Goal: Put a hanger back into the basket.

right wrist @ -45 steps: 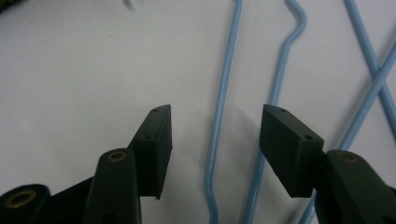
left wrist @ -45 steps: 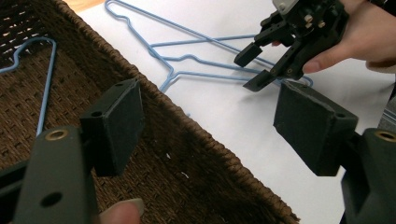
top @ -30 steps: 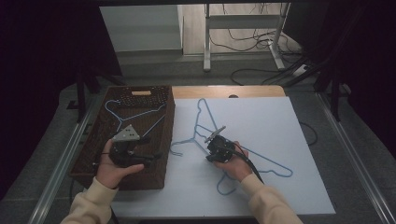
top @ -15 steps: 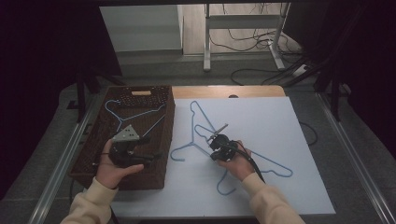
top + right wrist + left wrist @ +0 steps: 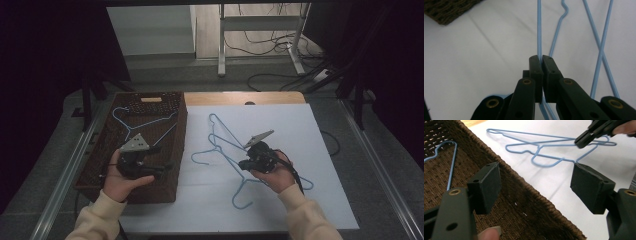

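Two blue hangers on white worktop; right gripper just closed, now clamped on one hanger's wire, lifting it. Next likely into basket. Left gripper jaws apart, idle over basket.

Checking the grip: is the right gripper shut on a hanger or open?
Shut: the right gripper has its jaws pinched on a blue hanger wire.

The high view is dim and slightly soft, its corners and side edges falling to black, while the white tabletop is the brightest area, lit evenly with faint shadows. In the gripper views the near black fingers are blurred and dark, and the wicker basket looks murky.
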Demonstrator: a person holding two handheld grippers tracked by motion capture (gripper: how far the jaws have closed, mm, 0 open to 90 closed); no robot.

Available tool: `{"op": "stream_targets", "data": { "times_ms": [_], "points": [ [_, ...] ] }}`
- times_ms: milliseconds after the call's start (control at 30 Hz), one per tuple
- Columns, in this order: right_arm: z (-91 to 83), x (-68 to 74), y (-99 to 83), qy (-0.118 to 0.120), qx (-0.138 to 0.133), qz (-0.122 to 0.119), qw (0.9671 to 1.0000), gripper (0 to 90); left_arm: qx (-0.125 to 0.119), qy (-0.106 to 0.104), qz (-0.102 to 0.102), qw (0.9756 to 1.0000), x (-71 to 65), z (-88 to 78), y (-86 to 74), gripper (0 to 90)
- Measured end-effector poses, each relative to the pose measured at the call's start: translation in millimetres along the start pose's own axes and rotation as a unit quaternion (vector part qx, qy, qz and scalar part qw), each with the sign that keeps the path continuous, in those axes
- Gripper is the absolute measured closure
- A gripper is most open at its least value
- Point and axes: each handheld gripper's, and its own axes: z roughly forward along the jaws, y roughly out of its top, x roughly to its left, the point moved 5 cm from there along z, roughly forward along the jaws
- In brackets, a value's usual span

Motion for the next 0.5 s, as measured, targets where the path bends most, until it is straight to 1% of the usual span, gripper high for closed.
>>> {"op": "stream_targets", "data": {
  "times_ms": [133, 200, 367, 500],
  "points": [
    [-12.8, -1.6, -5.1, 0.005, -0.013, -0.004, 0.9999, 87.3, 0.002, 0.0, 0.002, 1.0, -0.9, 3.3, 0.0, 24.5],
    [-19.1, -2.4, -7.6, 0.007, -0.02, -0.001, 0.9998, 87.3, 0.003, 0.0, 0.003, 1.0, -1.2, 4.5, 0.1, 24.6],
    [-30.0, -2.5, -12.4, 0.008, -0.028, 0.0, 0.9996, 87.4, 0.003, 0.001, 0.005, 1.0, -2.0, 6.0, 0.8, 24.6],
    [-36.8, -3.1, -16.4, 0.012, -0.036, 0.007, 0.9993, 87.3, 0.002, 0.001, 0.007, 1.0, -4.0, 7.6, 2.2, 24.7]
  ]
}}
